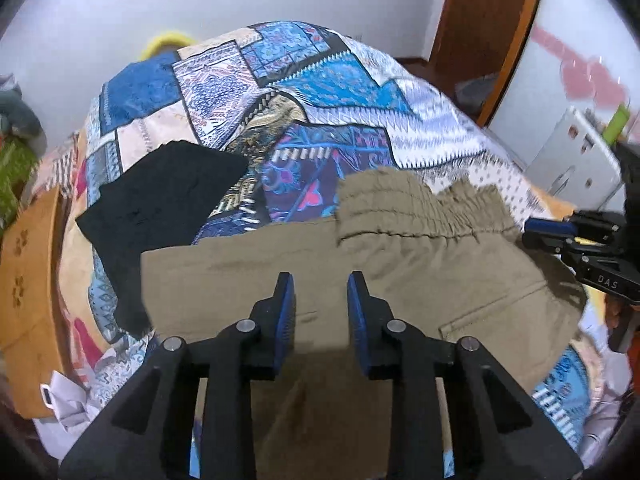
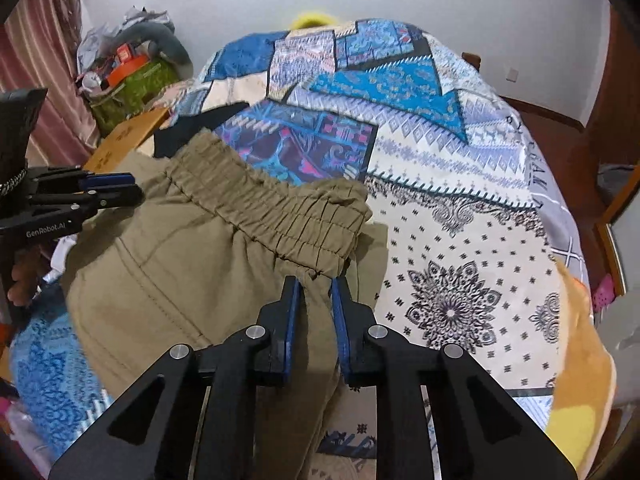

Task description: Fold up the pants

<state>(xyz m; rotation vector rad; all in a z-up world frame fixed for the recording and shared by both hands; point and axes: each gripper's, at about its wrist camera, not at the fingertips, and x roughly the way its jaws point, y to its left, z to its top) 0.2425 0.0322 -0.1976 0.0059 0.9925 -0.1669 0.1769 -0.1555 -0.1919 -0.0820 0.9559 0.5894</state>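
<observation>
White walls [image 2: 440,8], patchwork-covered bed [image 1: 320,80], wooden door frame [image 1: 480,32], pink curtain [image 2: 36,60]

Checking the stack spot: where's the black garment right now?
In the left wrist view, the black garment lies left of centre on the patterned bedspread, its edge tucked under the khaki pants.

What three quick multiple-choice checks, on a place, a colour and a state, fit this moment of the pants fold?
1. The black garment lies: A on the bedspread beside the pants; B on the floor; C on a chair.
2. The pants are: A blue; B white; C khaki.
3. The right gripper is: A wide open over bare bedspread; B shut on the pants below the waistband; C holding a towel.

Key: A, it lies flat on the patterned cover at the pants' edge; C, the cloth is khaki throughout; B, khaki fabric is pinched between its fingers.
</observation>
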